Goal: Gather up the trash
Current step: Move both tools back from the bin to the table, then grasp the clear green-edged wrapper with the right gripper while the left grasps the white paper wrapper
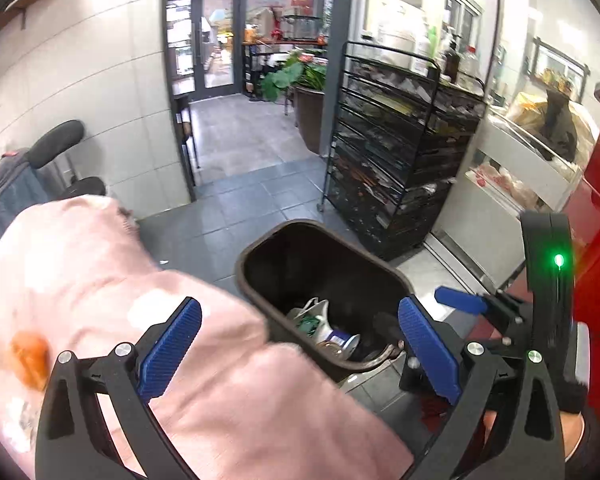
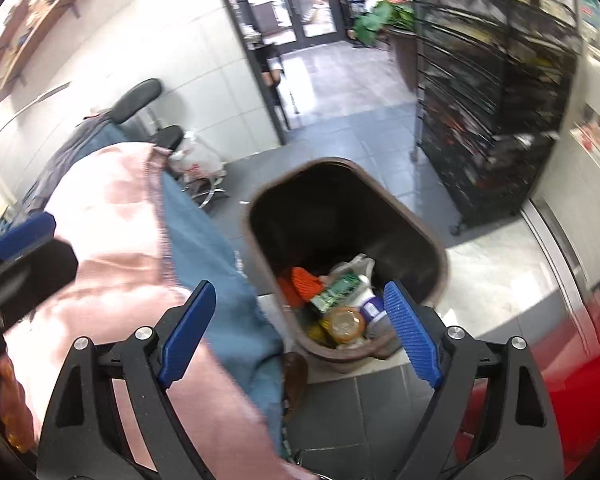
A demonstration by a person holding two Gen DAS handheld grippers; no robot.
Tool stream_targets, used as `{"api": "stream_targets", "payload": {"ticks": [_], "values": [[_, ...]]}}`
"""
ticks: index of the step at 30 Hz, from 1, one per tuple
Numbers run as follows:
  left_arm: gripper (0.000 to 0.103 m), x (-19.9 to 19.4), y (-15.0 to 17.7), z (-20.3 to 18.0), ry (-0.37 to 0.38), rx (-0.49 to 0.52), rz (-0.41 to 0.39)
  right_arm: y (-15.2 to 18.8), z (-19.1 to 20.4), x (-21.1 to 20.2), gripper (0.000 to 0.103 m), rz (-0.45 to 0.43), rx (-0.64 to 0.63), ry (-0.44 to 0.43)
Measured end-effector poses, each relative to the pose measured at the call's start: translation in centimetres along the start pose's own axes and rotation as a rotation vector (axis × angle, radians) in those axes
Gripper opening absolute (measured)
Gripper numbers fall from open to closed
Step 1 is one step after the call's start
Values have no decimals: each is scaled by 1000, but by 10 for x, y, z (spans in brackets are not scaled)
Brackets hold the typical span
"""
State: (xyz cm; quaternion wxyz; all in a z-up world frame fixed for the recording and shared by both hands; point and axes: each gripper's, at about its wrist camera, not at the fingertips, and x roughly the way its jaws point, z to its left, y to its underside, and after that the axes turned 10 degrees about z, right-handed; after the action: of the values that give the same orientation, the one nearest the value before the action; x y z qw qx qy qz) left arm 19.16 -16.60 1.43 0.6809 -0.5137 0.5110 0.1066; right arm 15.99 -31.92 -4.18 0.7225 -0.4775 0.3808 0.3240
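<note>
Both grippers, left gripper (image 1: 300,344) and right gripper (image 2: 300,336), are hovering with jaws spread and empty; the trash bin (image 2: 428,240) is standing just ahead, positioned to receive litter.

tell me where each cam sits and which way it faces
Left wrist: on the left gripper, looking down past open jaws at the brown trash bin and pink cloth; the right gripper shows at right.
Right wrist: on the right gripper, open, over the same bin, trash inside.
Both share the bin, cloth, black rack.
</note>
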Motion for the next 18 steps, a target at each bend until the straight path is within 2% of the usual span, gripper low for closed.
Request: {"api": "stream_targets", "payload": {"ticks": [4,8,14,18], "values": [[97,-21,18,23,-44,-44,-29,-3,28,-6,86,-10,-60,-26],[97,-38,39,48,-126,-90,-55,-5,58,-10,86,-8,-134,-52],[97,-52,69,86,-224,-152,-23,-9,112,-12,86,16,-246,-139],[97,-67,92,119,-276,-230,-15,-4,152,-10,86,47,-337,-199]]}}
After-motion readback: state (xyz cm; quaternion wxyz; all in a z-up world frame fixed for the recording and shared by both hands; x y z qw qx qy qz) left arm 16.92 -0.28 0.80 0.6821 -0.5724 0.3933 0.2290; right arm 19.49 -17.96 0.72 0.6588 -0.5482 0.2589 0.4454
